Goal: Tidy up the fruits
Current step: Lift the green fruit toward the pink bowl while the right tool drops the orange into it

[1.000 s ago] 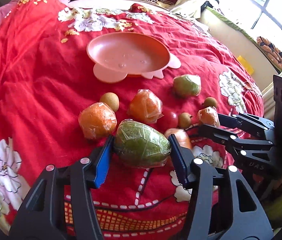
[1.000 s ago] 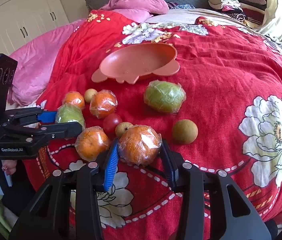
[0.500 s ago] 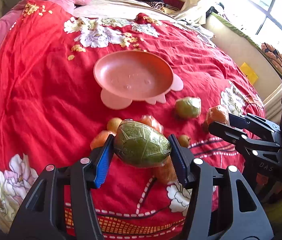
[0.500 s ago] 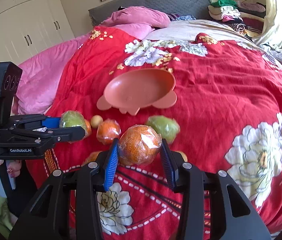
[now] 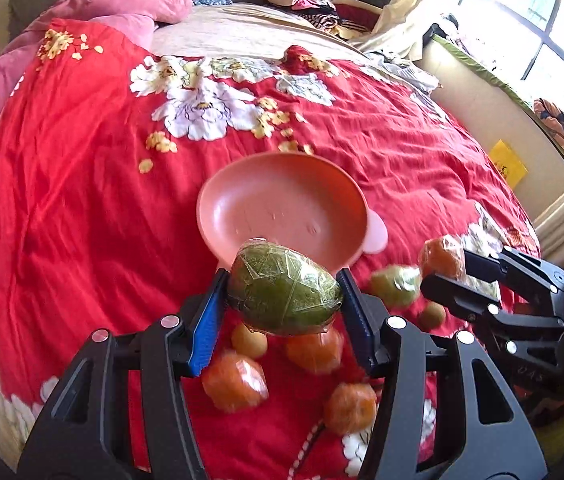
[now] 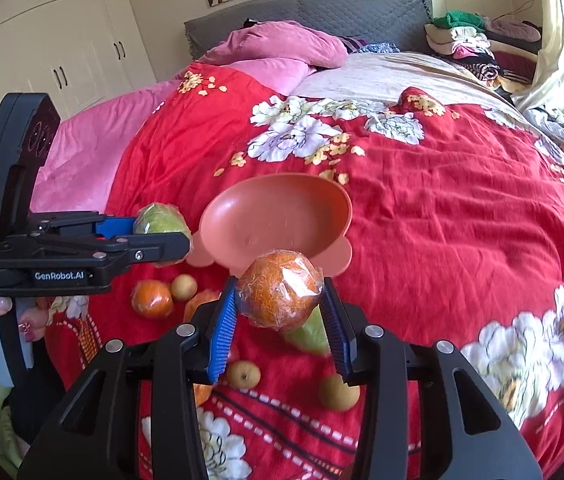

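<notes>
My left gripper (image 5: pixel 282 300) is shut on a wrapped green fruit (image 5: pixel 284 290), held in the air just short of the pink plate (image 5: pixel 282 204). My right gripper (image 6: pixel 280 300) is shut on a wrapped orange (image 6: pixel 280 290), also lifted near the plate (image 6: pixel 278 216). The left gripper and its green fruit (image 6: pixel 160 220) show at the left of the right wrist view. The right gripper's orange (image 5: pixel 442 256) shows at the right of the left wrist view. The plate holds nothing.
Loose fruit lies on the red flowered bedspread (image 5: pixel 82 200) below the grippers: wrapped oranges (image 5: pixel 236 380), a wrapped green fruit (image 5: pixel 396 284) and small brown fruits (image 6: pixel 184 286). Pink pillows (image 6: pixel 282 44) and a clothes pile (image 6: pixel 478 44) lie at the far end.
Both grippers have lifted their fruit off the bedspread and moved forward toward the plate. The fruit left on the bed now lies lower in both views.
</notes>
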Available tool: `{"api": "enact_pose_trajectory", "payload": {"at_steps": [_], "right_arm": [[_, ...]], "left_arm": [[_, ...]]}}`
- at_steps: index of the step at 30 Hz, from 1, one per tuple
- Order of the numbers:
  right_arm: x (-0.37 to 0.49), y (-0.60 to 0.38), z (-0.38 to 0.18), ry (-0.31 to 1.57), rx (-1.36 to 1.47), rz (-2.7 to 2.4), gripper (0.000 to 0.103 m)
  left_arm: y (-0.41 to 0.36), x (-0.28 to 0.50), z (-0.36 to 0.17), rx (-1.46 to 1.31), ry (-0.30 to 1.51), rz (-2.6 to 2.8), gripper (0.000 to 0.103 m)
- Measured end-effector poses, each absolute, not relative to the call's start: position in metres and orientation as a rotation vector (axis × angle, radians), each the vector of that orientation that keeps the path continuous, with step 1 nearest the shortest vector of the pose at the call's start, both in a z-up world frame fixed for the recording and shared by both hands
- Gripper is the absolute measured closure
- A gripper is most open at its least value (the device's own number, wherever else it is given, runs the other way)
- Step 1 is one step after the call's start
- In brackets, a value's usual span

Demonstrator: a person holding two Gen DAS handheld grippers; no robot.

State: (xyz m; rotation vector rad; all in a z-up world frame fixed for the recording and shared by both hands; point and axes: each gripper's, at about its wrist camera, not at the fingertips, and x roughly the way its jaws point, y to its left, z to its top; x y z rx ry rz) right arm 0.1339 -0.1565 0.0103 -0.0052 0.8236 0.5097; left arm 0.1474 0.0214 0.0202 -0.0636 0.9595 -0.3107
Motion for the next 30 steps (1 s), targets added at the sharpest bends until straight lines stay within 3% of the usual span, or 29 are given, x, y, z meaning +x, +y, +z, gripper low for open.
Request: {"api": "enact_pose_trajectory", "payload": {"at_steps": [30], "right_arm": [[0.202, -0.105, -0.038, 0.921, -0.119, 0.550, 0.064]], "left_arm": [[0.016, 0.232, -0.025, -0.046, 1.063, -0.296, 0.057]]}}
